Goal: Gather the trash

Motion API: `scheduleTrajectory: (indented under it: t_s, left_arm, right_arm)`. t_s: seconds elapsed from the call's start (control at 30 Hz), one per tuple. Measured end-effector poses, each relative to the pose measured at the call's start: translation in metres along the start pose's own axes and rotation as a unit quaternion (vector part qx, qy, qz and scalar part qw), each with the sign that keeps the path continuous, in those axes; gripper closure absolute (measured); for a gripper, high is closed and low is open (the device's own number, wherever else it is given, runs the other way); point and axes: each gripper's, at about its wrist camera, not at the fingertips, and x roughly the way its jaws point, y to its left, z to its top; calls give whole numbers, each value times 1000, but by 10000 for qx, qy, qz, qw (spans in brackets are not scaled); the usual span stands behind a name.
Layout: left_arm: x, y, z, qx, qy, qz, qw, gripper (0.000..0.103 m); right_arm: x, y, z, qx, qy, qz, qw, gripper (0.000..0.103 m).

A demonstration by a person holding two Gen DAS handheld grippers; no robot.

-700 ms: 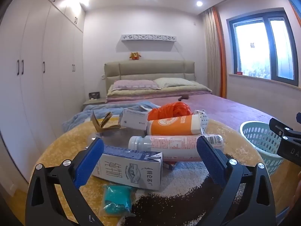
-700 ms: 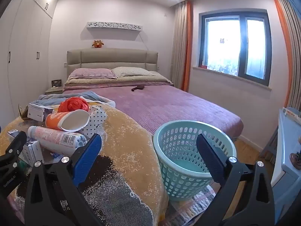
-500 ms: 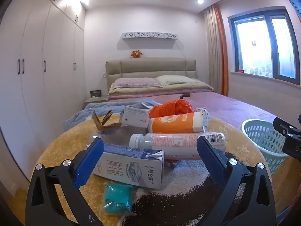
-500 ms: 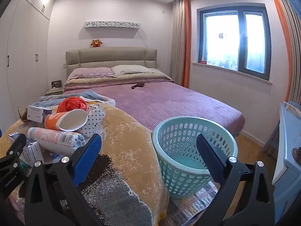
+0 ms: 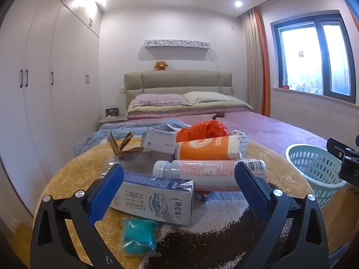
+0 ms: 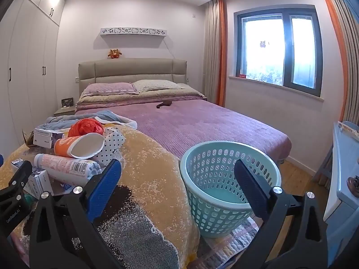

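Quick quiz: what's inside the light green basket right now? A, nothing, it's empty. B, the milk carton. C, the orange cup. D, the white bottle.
A: the right wrist view looks into the basket and shows a bare bottom, while the milk carton, orange cup and white bottle all lie on the yellow blanket.

Your right tool (image 5: 343,161) is cut off at 3 o'clock; the basket (image 5: 314,168) is partly hidden behind it.
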Motion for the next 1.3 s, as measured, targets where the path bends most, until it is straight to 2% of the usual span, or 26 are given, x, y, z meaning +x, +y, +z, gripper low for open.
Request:
scheduleTrajectory:
  t_s: [1.3]
  left_arm:
    - [-8,7,1,-156,-12,-47,9999,7]
  right_arm:
    - [4,0,2,-17,130,79,9999,7]
